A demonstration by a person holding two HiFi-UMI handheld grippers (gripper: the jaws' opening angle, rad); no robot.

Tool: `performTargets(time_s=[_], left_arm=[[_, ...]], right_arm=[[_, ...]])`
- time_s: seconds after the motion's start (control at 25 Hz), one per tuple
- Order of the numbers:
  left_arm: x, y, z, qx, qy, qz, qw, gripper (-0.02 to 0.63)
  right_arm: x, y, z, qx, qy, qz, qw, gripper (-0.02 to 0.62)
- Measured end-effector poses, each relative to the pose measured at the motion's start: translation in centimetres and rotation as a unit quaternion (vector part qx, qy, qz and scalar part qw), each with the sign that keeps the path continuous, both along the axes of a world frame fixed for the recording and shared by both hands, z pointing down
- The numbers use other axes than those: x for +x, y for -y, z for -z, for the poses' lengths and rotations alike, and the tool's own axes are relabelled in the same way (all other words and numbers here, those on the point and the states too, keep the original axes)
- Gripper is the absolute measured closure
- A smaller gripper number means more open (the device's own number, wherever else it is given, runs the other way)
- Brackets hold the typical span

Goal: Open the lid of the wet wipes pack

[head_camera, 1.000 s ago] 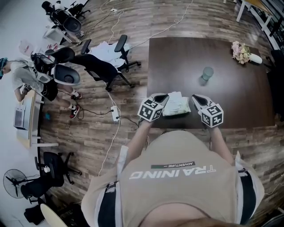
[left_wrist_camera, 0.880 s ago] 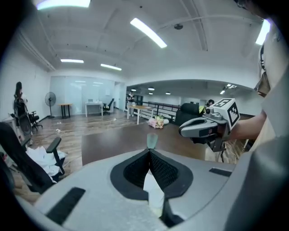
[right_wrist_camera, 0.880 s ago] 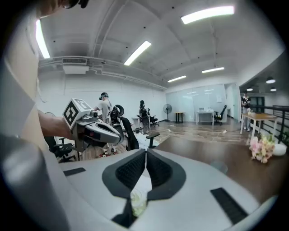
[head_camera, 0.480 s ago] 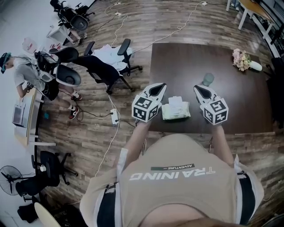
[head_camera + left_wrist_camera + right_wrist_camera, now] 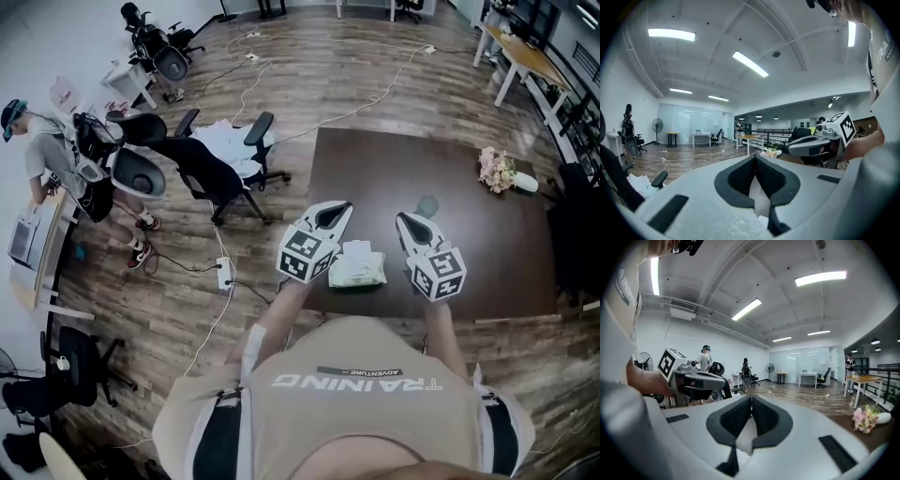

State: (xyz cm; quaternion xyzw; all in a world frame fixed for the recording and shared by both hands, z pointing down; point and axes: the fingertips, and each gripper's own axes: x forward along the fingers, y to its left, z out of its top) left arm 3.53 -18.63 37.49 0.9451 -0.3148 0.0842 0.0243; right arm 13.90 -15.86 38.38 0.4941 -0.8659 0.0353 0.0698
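Left gripper (image 5: 755,157): jaws pressed together at the tips, nothing between them.
Right gripper (image 5: 751,397): jaws likewise closed tip to tip and empty.
Left gripper, head view (image 5: 342,204): left of centre. It is held clear of the table and its nose points to the upper right of the frame.
Right gripper, head view (image 5: 403,217): right of centre. It is held clear as well, and its nose points to the upper left.
Aim: both gripper views look out level across the room, and each shows the other gripper at its side.
Wet wipes pack (image 5: 357,265): lies flat near the table's lower edge, in the gap between the two grippers. Neither touches it. The lid is too small to make out.
Table (image 5: 469,253): dark brown, right half of the head view.
Glass (image 5: 427,206): just above the right gripper's nose.
Flowers (image 5: 494,169): upper right of the table, and low right in the right gripper view (image 5: 865,419).
Office chairs (image 5: 202,159): upper left, on the wooden floor.
Person (image 5: 33,141): far left edge, beside a desk.
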Motion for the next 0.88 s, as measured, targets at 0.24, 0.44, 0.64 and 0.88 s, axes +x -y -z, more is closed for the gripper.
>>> performTargets(time_s=[0.24,0.44,0.64,0.88], left_arm=[[0.9,-0.1,3.0,0.044,-0.032,-0.002,0.9985,0.597],[0.8,-1.8,1.7,0.025,-0.031,-0.008,0.9992,0.597],[-0.9,-0.8,1.3,0.019,-0.031,0.015,0.9992,0.597],[-1.2,-1.2,0.0,0.002,-0.025,0.012,0.9996,0.597]], right_arm=[[0.4,0.4,2.1,0.026,-0.013,-0.002,1.000,0.577],[0.2,0.3,1.6,0.019,0.003,-0.003,1.000,0.577],[-0.3,0.4,0.4,0.004,-0.008,0.008,1.000,0.577],[-0.4,0.6,-0.4,0.002,0.000,0.012,1.000,0.577]])
